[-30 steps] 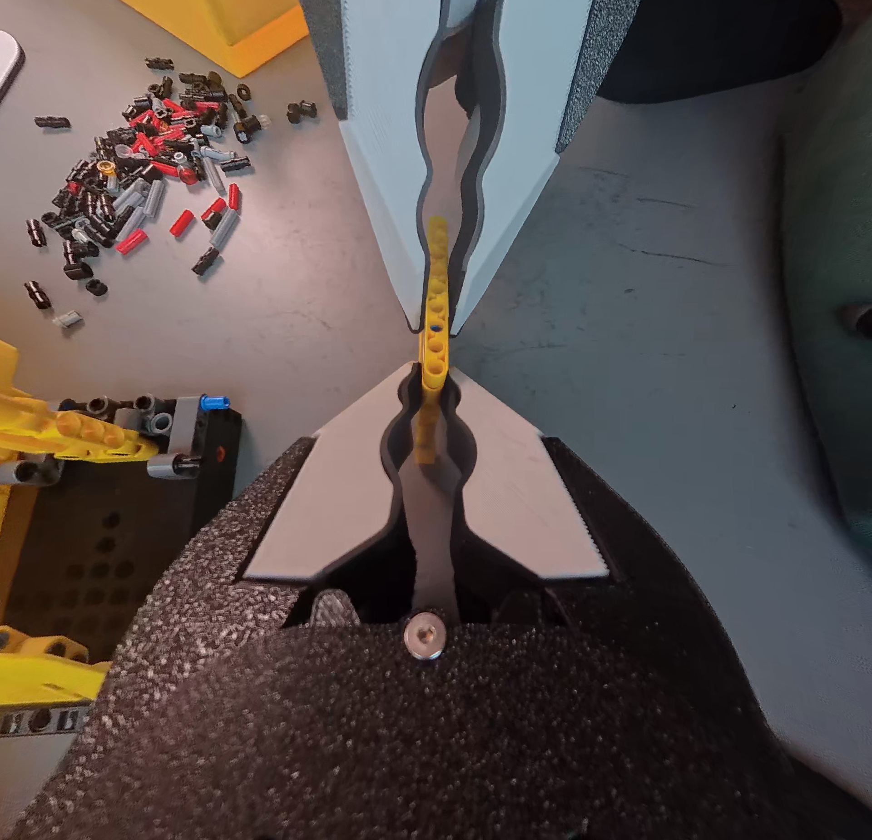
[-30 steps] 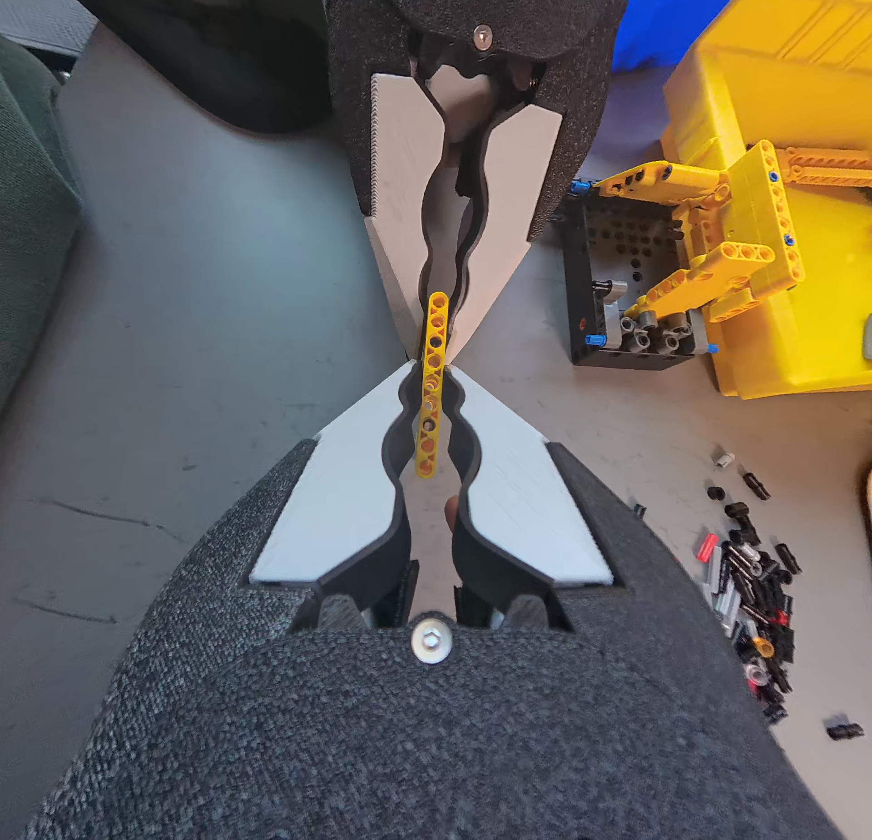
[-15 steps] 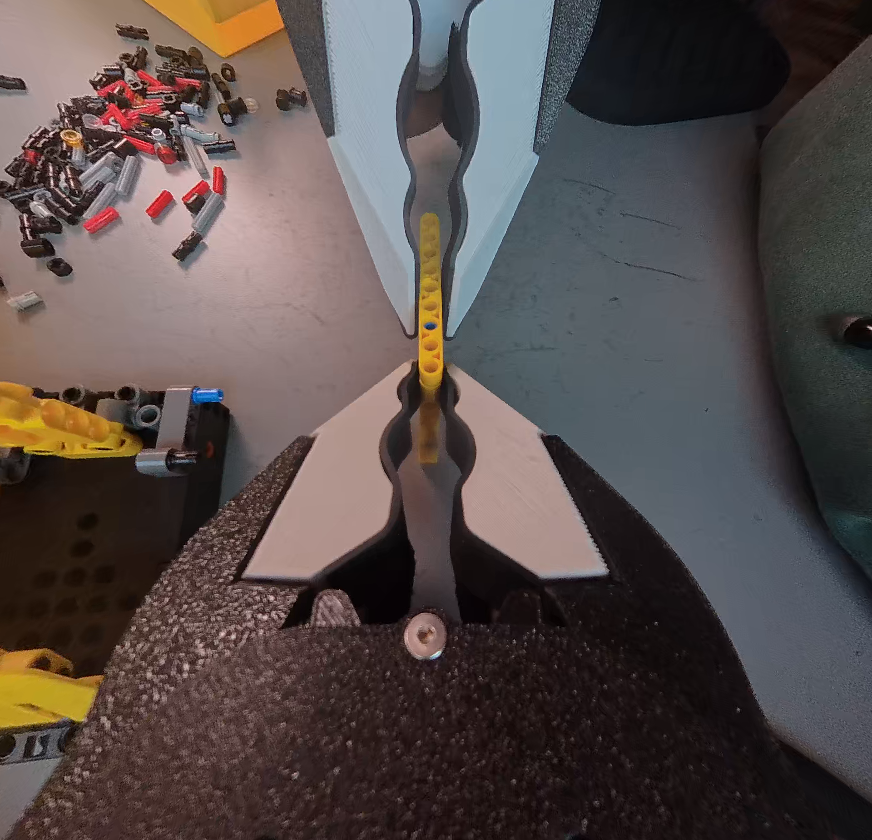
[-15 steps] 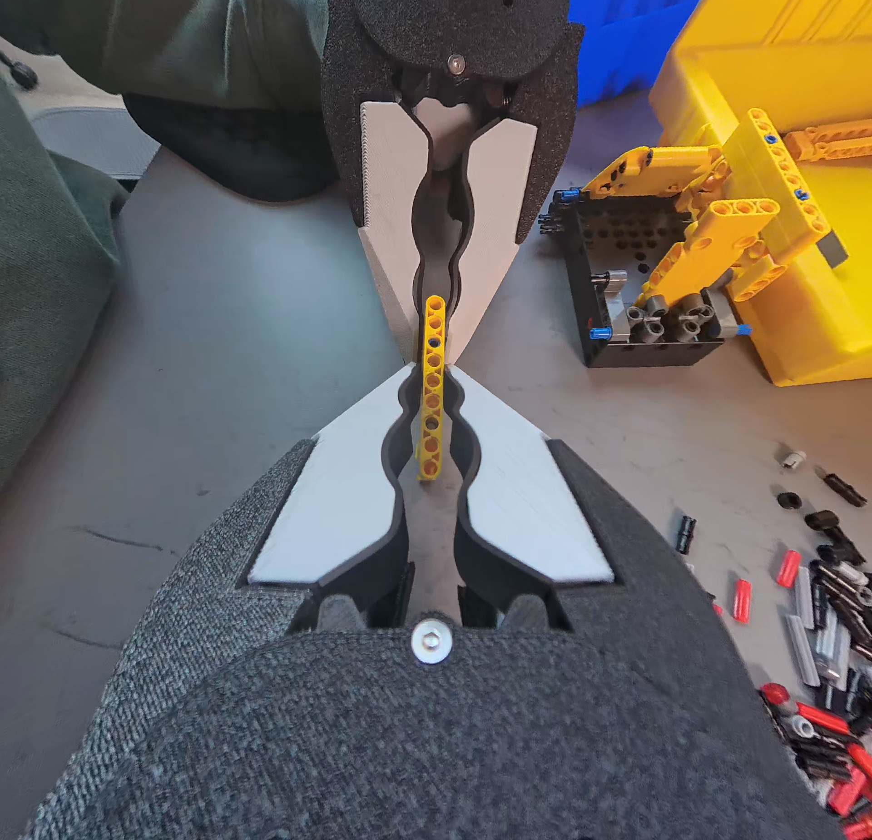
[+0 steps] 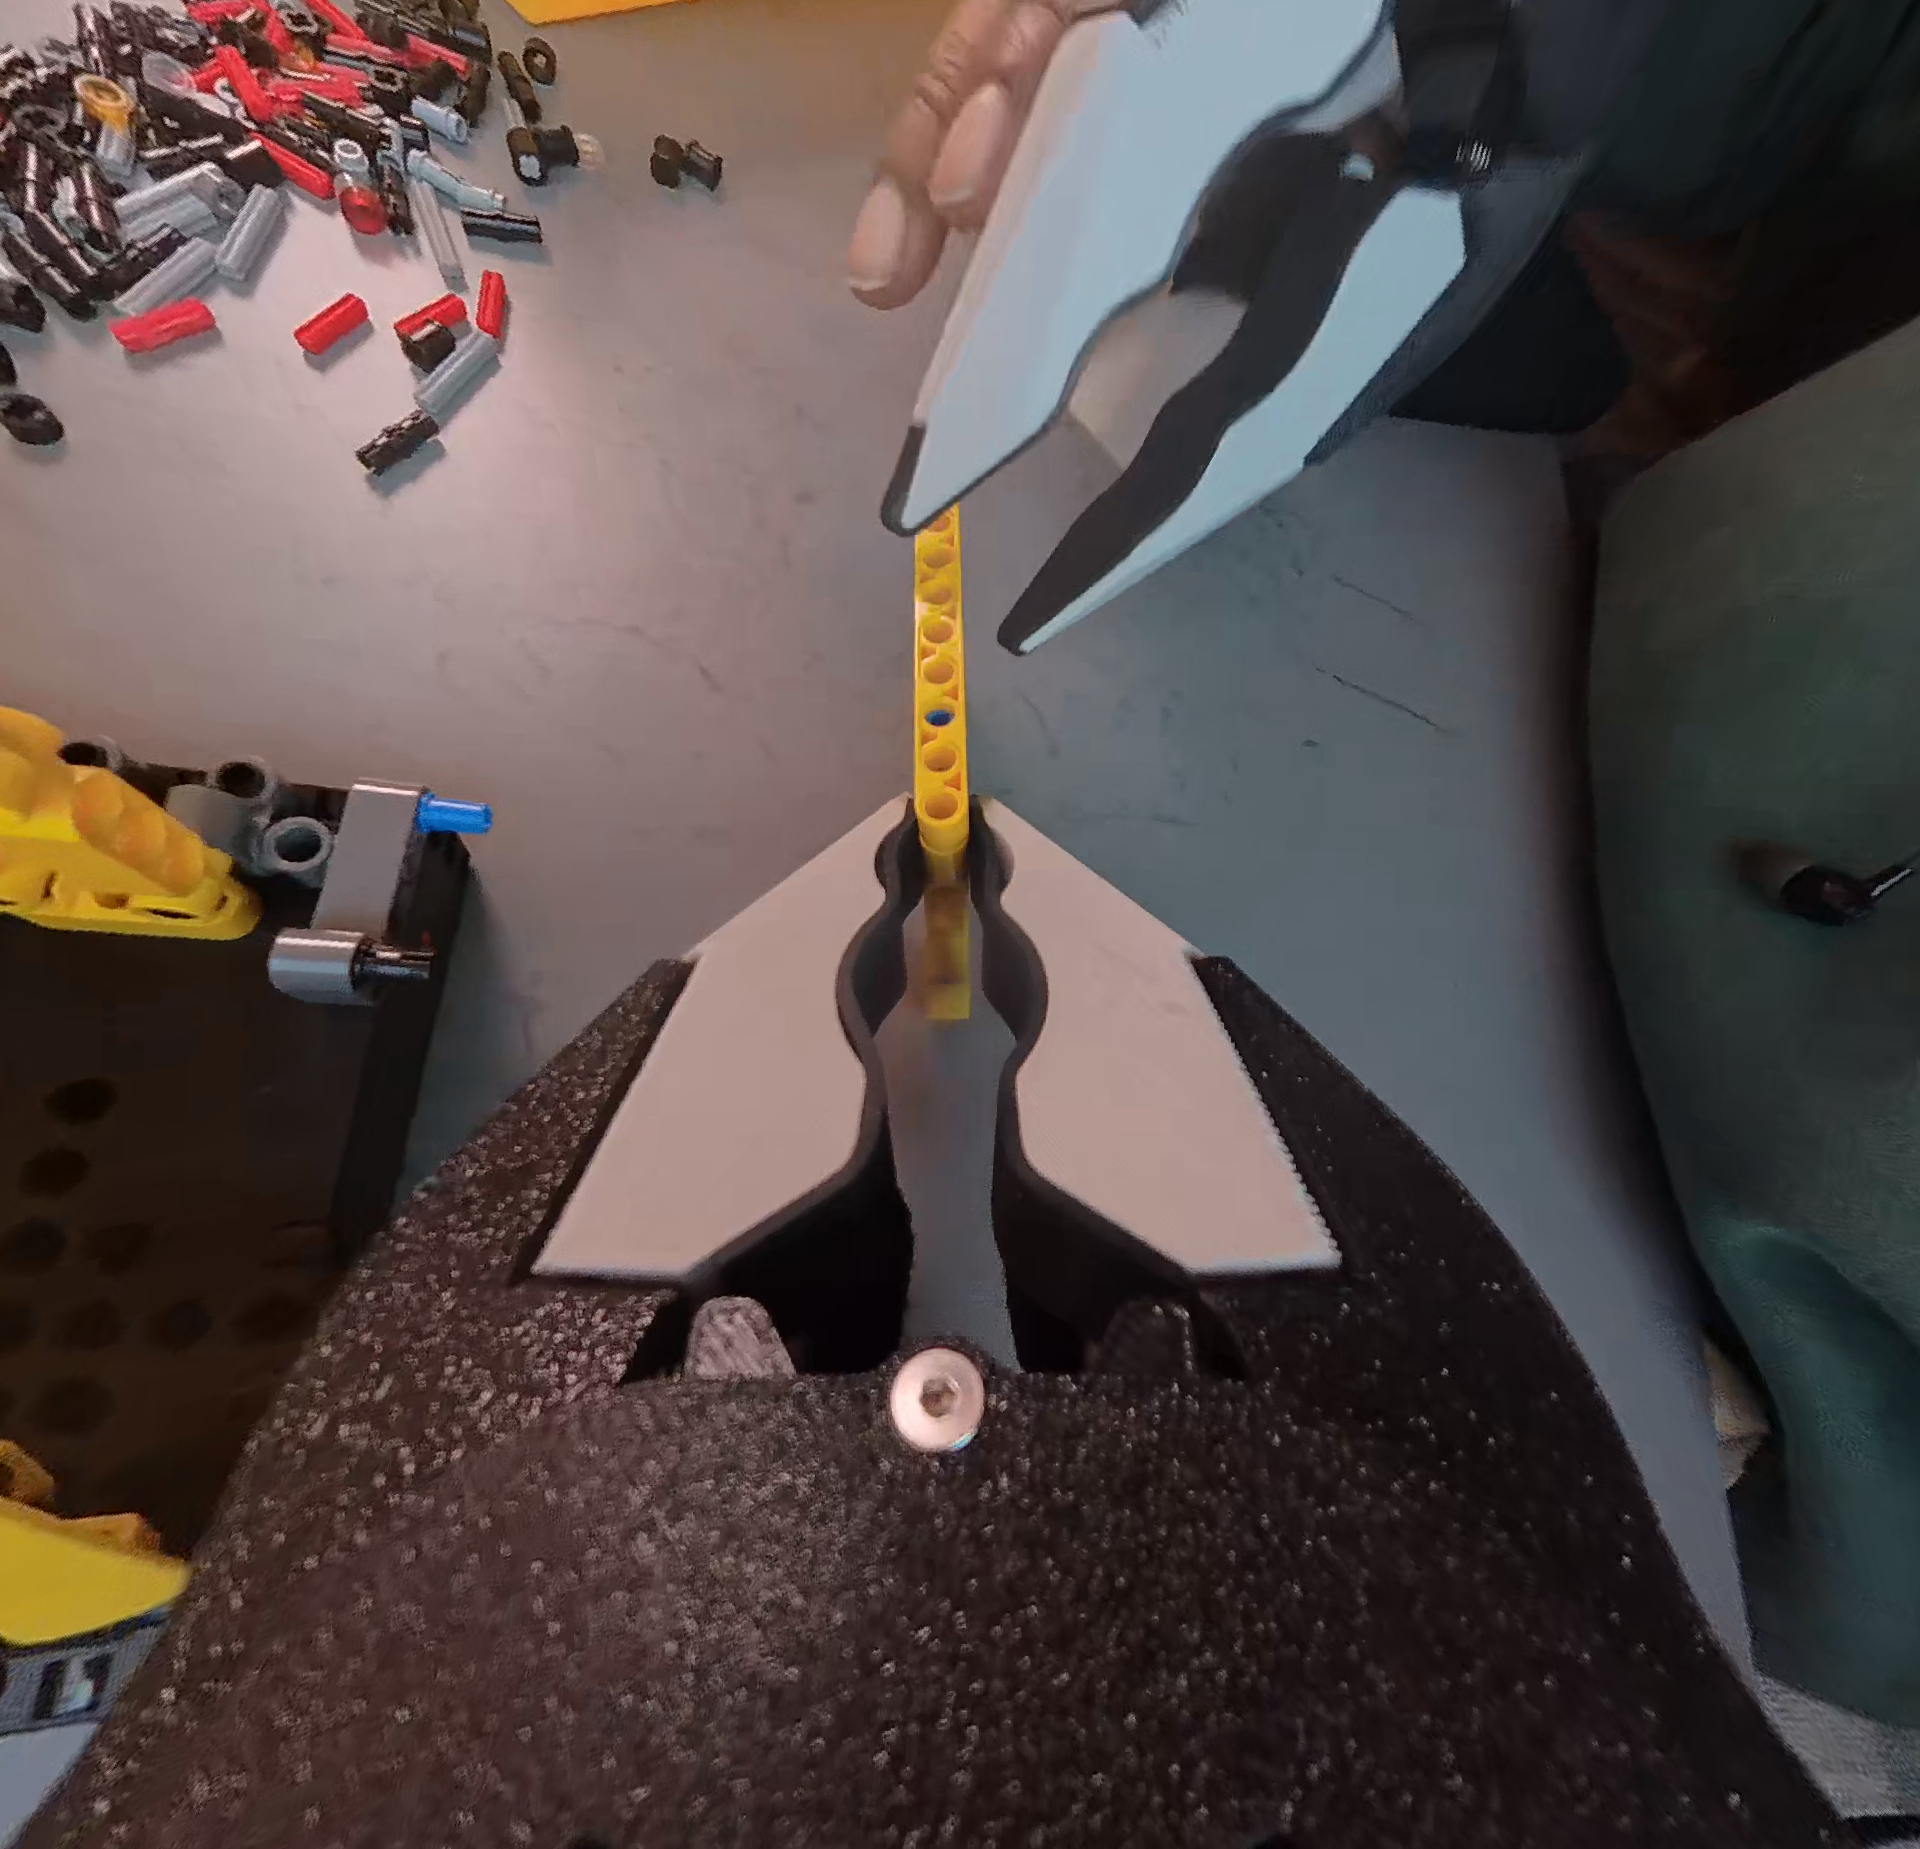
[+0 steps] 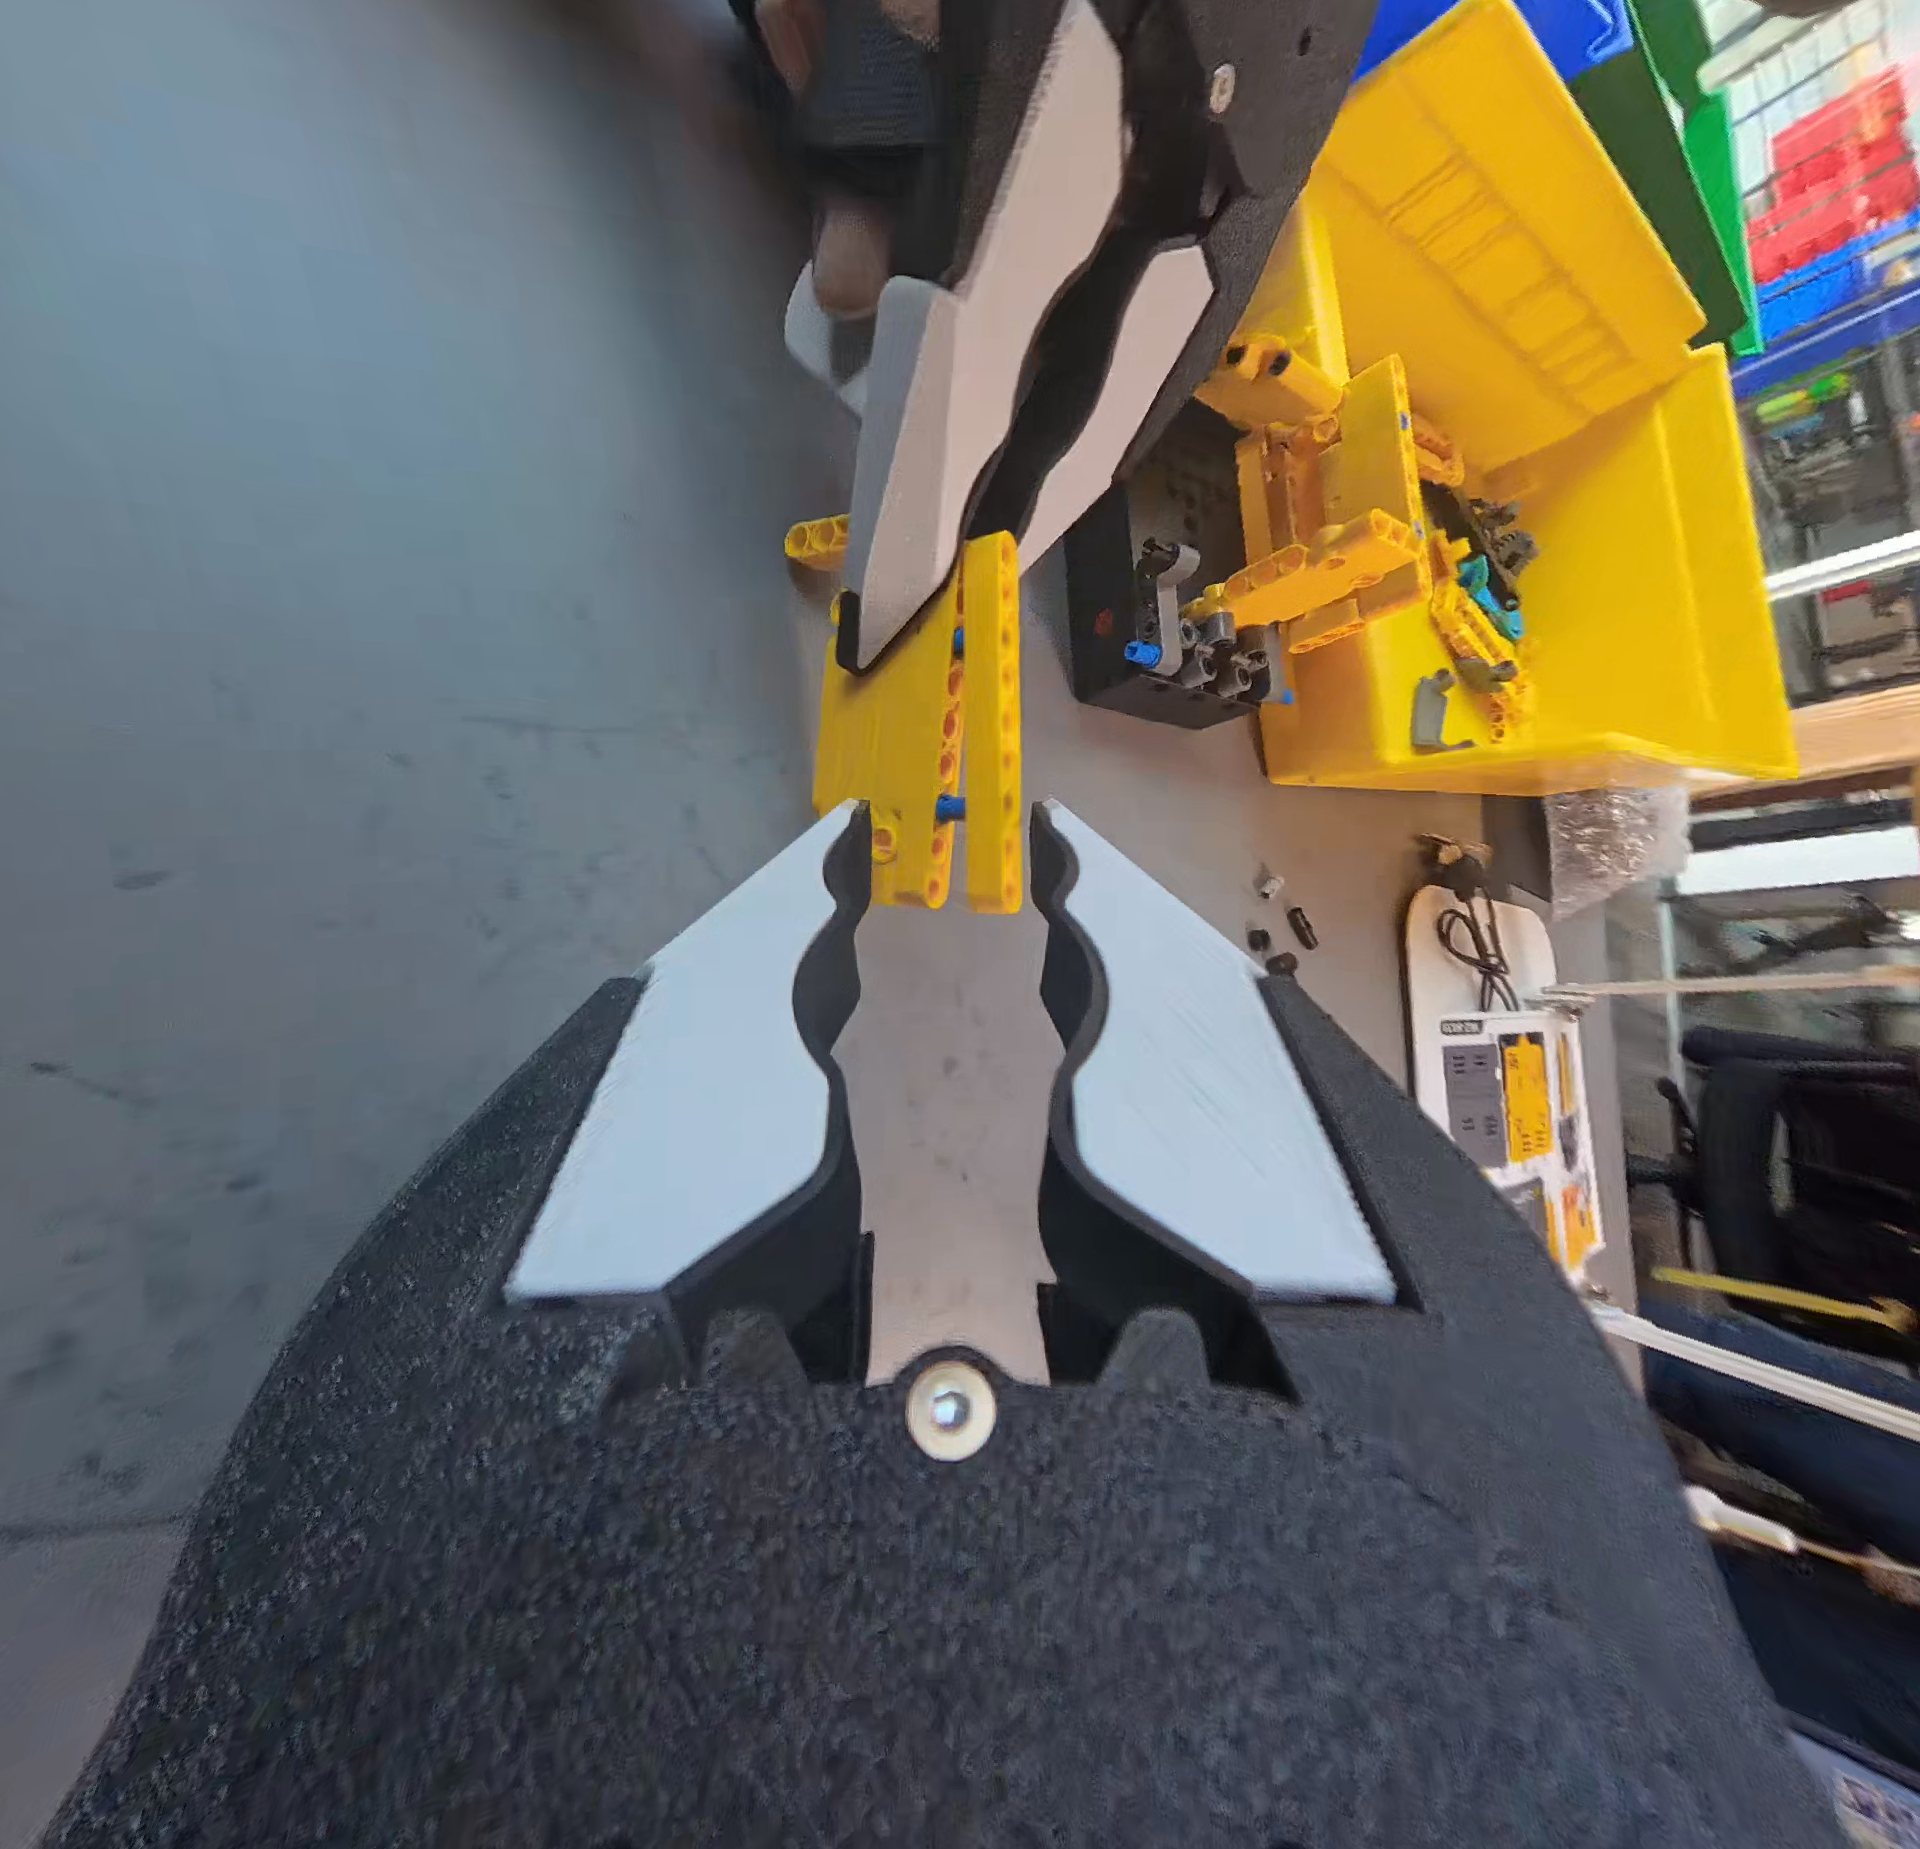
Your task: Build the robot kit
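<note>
My left gripper (image 5: 943,828) is shut on the lower end of a yellow beam piece (image 5: 940,656), seen edge-on above the grey table. In the right wrist view the same piece (image 6: 894,739) shows as a flat yellow panel and a holed beam joined by blue pins. There the left gripper (image 6: 945,604) grips its far end. My right gripper (image 6: 948,812) is open, with the near end of the piece between its fingertips; the left tip is close against the panel. In the left wrist view the right gripper (image 5: 961,581) is tilted, with a hand (image 5: 925,137) behind it.
A pile of small black, red and grey pins (image 5: 208,116) lies at the far left. A black box carrying a yellow build (image 6: 1195,604) stands beside a yellow bin (image 6: 1507,449). A printed sheet (image 6: 1496,1082) lies at the right. Green cloth (image 5: 1766,968) borders the table. My right fingertips sit around 4 cm from my left ones.
My right gripper has opened and let go of the yellow piece, and it has rolled to one side. My left gripper still holds the piece.
</note>
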{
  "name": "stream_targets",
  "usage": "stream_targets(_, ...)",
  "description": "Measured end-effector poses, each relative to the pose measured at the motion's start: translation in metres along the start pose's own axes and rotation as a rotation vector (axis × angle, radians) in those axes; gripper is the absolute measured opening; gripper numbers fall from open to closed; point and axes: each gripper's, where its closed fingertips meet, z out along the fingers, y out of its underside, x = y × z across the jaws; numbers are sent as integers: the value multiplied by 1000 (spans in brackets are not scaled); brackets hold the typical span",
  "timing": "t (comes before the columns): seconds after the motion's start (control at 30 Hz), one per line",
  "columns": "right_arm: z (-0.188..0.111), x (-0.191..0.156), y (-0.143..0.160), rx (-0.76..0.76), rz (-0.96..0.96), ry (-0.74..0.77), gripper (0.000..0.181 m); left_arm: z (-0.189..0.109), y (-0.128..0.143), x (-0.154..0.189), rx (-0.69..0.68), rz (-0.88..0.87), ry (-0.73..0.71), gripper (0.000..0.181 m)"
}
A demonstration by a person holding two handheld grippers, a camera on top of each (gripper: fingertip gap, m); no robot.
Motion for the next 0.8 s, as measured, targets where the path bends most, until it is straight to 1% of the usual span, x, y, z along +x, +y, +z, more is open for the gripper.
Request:
stream_targets(0.07,6,-3,6,-40,-14,55,44,0,-4,-1,33,-104,33,6)
stream_targets(0.13,11,-2,10,-57,0,106,51,-1,-9,-3,70,-195,68,6)
stream_targets(0.2,12,5,11,-59,-21,173,51,-2,-14,-2,112,-289,126,6)
stream_targets(0.27,10,11,9,-43,-49,199,51,-5,-20,-2,150,-358,180,6)
stream_targets(0.3,9,12,8,-24,-32,193,51,-6,-22,-2,166,-383,201,6)
stream_targets(0.37,7,13,7,6,-1,162,51,-7,-24,-1,181,-408,226,6)
stream_targets(0.57,3,12,2,62,59,129,49,-9,-29,1,224,-466,278,6)
stream_targets(0.73,2,10,2,70,76,122,48,-8,-30,1,243,-490,296,6)
stream_targets(0.77,1,9,1,75,73,123,39,-9,-31,1,253,-496,303,6)
stream_targets(0.8,0,10,-1,89,82,126,39,-11,-32,1,266,-500,311,6)
